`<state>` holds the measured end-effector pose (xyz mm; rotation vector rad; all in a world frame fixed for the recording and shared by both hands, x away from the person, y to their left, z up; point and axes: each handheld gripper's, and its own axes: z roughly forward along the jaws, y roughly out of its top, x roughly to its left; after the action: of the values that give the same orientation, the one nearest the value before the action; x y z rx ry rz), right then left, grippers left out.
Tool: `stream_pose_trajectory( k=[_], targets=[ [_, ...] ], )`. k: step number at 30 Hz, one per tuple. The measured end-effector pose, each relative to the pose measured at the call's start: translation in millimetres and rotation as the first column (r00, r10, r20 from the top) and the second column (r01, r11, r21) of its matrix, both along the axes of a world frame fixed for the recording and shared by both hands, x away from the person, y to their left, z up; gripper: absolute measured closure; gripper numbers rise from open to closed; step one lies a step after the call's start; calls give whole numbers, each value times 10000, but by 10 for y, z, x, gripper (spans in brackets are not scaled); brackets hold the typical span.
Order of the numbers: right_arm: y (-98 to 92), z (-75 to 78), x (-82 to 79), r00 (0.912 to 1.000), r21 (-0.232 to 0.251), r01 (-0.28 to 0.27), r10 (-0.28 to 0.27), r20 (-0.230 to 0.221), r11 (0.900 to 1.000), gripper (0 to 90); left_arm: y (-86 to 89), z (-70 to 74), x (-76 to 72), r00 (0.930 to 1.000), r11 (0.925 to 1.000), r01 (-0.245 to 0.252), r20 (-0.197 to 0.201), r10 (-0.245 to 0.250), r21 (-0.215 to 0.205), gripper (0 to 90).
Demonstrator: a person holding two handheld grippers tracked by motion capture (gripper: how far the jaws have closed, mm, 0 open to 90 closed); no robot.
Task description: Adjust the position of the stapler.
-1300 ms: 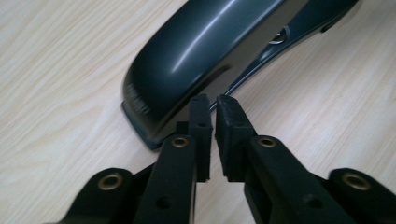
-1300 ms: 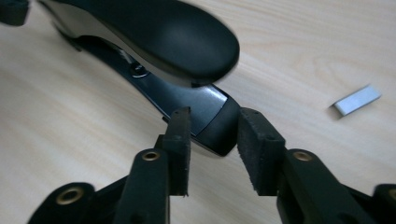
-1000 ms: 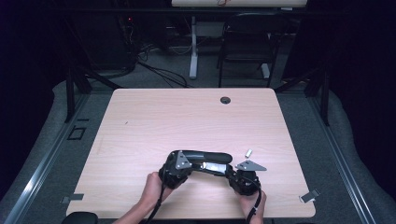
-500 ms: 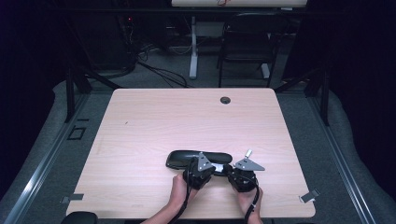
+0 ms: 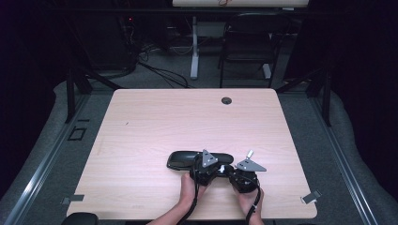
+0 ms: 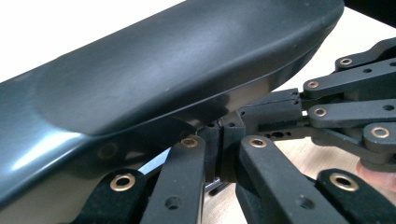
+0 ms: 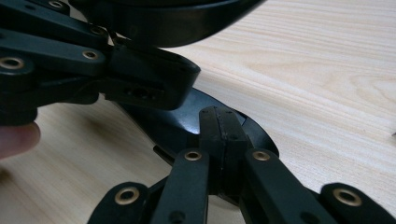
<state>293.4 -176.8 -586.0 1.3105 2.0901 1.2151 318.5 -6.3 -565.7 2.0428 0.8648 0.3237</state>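
A long black hard case lies on the wooden table near its front edge. In the left gripper view its smooth lid rises overhead, and my left gripper is shut on the lid's rim. The right gripper view has the lower shell resting on the wood, with my right gripper shut on its edge. From above, the left gripper and right gripper sit side by side at the case's right end. The case looks partly open; its inside is hidden.
A round cable hole lies near the table's far edge. A chair and a desk leg stand beyond the table. The person's hands come in over the front edge.
My left gripper has moved right along the case, from its left end to beside the right gripper. The right gripper has stayed put.
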Motion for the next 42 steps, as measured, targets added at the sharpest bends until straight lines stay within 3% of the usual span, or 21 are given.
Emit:
stream_pose_trajectory(
  k=[9, 14, 15, 24, 42],
  targets=[
    [1, -1, -2, 10000, 72, 69, -69, -20, 10000, 900, -119, -17, -35, 9989, 9982, -442, 115, 447, -406, 900],
    [-6, -3, 4, 10000, 175, 72, -71, -63, 9998, 900, -106, -32, -44, 9978, 9959, -639, 123, 648, -636, 900],
    [-8, -3, 5, 9999, 198, 75, -73, -80, 9998, 900, -96, -30, -40, 9977, 9966, -626, 216, 638, -537, 900],
    [-9, -4, 8, 10000, 209, 37, -36, -89, 9998, 900, -66, -10, -48, 9937, 9914, -903, 576, 960, -946, 900],
    [-6, -4, 8, 10000, 224, 39, -37, -71, 9997, 900, 108, 249, -69, 9828, 9793, -1100, 1287, 1327, -1699, 900]
  ],
)
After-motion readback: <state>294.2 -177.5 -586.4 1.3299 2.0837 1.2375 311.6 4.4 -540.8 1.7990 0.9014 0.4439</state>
